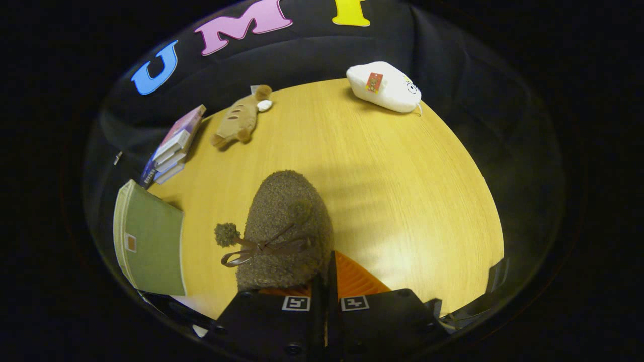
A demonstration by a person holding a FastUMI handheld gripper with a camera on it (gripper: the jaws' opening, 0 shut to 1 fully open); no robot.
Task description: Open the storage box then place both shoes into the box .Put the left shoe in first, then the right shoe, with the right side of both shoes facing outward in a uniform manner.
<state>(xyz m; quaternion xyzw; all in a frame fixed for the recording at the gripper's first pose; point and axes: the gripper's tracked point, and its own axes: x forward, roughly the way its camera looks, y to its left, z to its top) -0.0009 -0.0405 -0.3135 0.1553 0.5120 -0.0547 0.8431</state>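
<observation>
1. Gripper view: the gripper (326, 281) is seen with its fingers brought close together, only a thin gap between them. They are pinched on the rear edge of a brown fuzzy shoe (287, 229); both fingers appear to press on it, though the contact itself is partly hidden by the shoe's collar.
2. The shoe is held just ahead of the fingers, toe pointing away from the gripper, above the wooden table (402, 176). A brown ribbon bow (261, 248) is tied across its top, and a pom-pom (227, 234) hangs off to the bow's left.
3. Whether it is the left or the right shoe cannot be told.
4. A green storage box (148, 241) is seen to the left of the fingers, near the table edge, its flat green face turned up. Whether it is open cannot be told.
5. Beyond the box, farther left and ahead, a stack of books (173, 146) is set at the table edge.
6. A tan plush toy (241, 120) lies well beyond the shoe, slightly left.
7. A white plush toy (385, 86) with a small tag lies far ahead, to the right, at the table's far edge.
</observation>
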